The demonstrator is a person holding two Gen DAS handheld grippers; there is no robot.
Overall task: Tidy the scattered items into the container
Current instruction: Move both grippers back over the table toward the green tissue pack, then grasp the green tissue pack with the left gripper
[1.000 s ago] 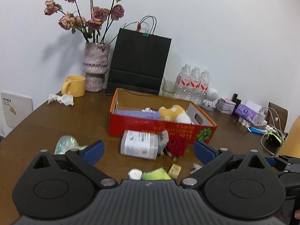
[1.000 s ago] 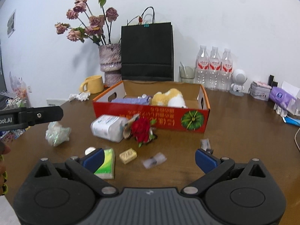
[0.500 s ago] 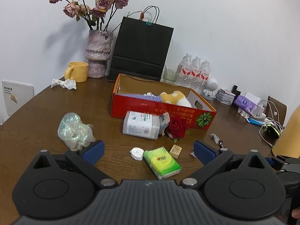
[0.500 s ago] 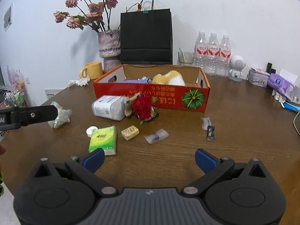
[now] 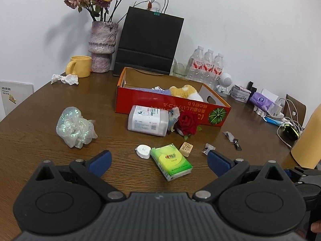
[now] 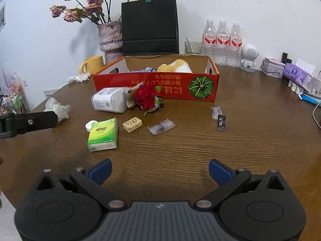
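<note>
Red cardboard box (image 5: 160, 104) sits mid-table, plush already inside; green tissue pack (image 5: 171, 161), red rose (image 5: 187, 121) lie loose before it. Left gripper (image 5: 158, 160), right gripper (image 6: 159, 170) both spread wide, empty, likely poised for pickup.

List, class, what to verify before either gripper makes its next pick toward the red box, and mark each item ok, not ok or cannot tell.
1. Left gripper open and holding nothing: ok.
2. Right gripper open and holding nothing: ok.
3. Red box open on top, with room beside the plush toy: ok.
4. Green tissue pack lies flat in front of the left gripper, but the white cap touches it: not ok.
5. Rose and wipes pack lie against the box front: ok.
6. Weight of the wipes pack: cannot tell.
</note>
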